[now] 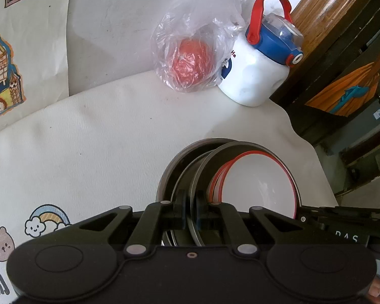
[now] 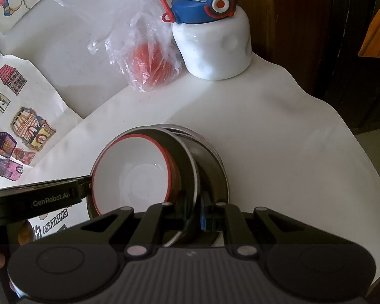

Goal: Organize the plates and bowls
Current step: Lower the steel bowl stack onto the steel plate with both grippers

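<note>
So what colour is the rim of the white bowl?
Red, on the bowl; clearest in the right wrist view.

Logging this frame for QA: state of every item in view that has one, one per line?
left claw: shut on dark plate rim
right claw: shut on dark plate rim
dark plate: tilted, held between both claws
red-rimmed bowl: empty, tipped on edge against the plate
bottle: upright, lid closed
plastic bag: crumpled, round red item inside
</note>
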